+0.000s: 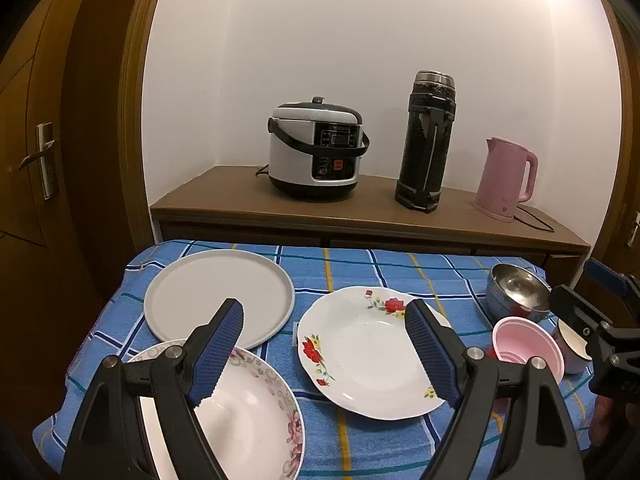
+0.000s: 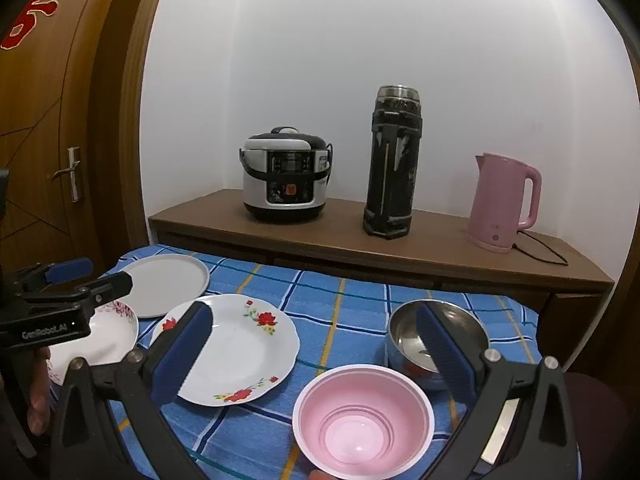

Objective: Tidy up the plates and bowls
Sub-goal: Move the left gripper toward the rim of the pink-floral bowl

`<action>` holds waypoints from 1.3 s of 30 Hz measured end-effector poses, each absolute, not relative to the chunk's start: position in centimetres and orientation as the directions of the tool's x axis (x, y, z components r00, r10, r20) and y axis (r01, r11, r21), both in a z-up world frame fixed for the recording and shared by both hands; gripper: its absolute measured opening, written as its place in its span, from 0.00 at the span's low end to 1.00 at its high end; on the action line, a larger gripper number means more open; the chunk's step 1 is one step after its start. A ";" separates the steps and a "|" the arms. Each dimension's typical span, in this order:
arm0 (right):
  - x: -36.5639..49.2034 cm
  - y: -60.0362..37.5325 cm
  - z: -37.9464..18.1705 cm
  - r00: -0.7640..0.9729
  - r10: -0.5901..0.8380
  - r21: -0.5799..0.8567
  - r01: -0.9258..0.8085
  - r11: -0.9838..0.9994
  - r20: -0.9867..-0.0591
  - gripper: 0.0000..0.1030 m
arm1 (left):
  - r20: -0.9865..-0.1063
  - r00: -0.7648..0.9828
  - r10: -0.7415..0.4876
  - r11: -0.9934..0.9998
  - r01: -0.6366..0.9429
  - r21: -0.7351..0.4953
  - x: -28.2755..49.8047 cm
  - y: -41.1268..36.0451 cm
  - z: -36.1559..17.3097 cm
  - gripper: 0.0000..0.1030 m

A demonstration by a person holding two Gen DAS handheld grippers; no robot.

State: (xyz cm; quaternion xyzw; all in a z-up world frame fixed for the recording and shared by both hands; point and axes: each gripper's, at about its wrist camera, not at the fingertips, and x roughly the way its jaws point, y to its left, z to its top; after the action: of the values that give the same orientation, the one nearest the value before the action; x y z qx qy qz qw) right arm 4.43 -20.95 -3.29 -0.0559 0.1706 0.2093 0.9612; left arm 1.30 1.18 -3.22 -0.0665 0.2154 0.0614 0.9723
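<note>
Blue-padded left gripper (image 1: 324,344) and right gripper (image 2: 316,354) gape empty above the plates; rice cooker (image 1: 316,148) behind.

Blue checks under pale dishes

Blue plaid tablecloth (image 1: 360,268); white red-flowered plate (image 1: 370,354); plain grey round plate (image 1: 200,292); pink plastic bowl (image 2: 362,420); shiny steel bowl (image 2: 448,320).

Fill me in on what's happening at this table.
A person holds a gripper in each hand over a table with a blue checked cloth. Both the left gripper and the right gripper are open and hold nothing. Spread on the cloth are a plain grey plate, a red-flowered plate, a pink-flowered bowl, a steel bowl and a pink plastic bowl. Nothing is stacked yet.
</note>
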 end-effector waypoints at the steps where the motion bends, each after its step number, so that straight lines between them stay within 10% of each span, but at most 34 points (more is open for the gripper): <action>1: 4.5 -20.8 -3.3 0.854 0.382 -0.040 -0.421 0.906 -0.354 1.00 | -0.428 0.899 0.092 0.983 -0.150 -0.103 1.3 1.1 -3.2 0.82; 39: 5.1 -19.3 -4.4 0.843 0.376 -0.034 -0.420 0.907 -0.384 1.00 | -0.434 0.896 0.096 0.984 -0.152 -0.095 1.7 1.6 -3.1 0.82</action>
State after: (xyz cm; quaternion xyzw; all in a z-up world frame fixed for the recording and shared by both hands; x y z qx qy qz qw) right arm 5.13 -19.31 -4.36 -0.0586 0.1877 0.2075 0.9583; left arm 1.67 1.65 -3.05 -0.0634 0.2193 0.0638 0.9715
